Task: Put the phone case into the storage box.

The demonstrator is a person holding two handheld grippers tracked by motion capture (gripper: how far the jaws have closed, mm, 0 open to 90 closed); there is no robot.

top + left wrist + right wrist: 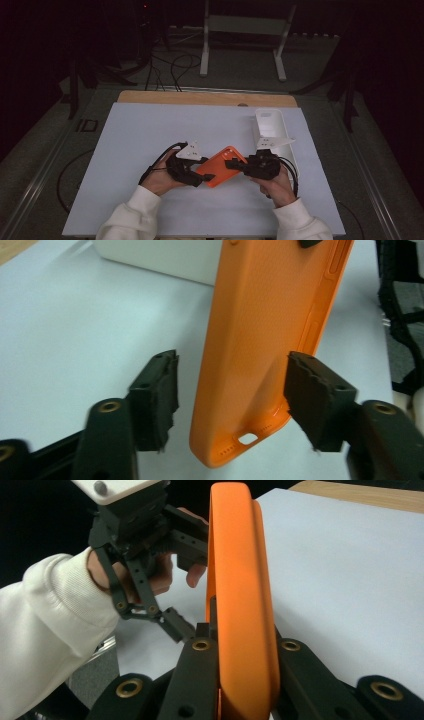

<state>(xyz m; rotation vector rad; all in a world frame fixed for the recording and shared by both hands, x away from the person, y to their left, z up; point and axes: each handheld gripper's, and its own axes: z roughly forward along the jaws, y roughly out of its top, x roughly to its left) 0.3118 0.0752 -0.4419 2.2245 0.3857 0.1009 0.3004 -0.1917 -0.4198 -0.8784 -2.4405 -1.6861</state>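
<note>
An orange phone case [222,166] is held just above the white table sheet, between the two hands. My right gripper [233,164] is shut on one end of it; in the right gripper view the case [240,605] stands on edge, clamped between the jaws [240,647]. My left gripper [202,171] straddles the other end. In the left gripper view the case [265,340] hangs between the pads, the right pad [312,395] close to its edge and the left pad [155,400] a little apart from it.
A white open box [270,127] stands at the right of the white sheet [150,150], just behind the right hand. A wooden table edge [200,97] runs along the far side. White frame legs and cables lie on the floor beyond.
</note>
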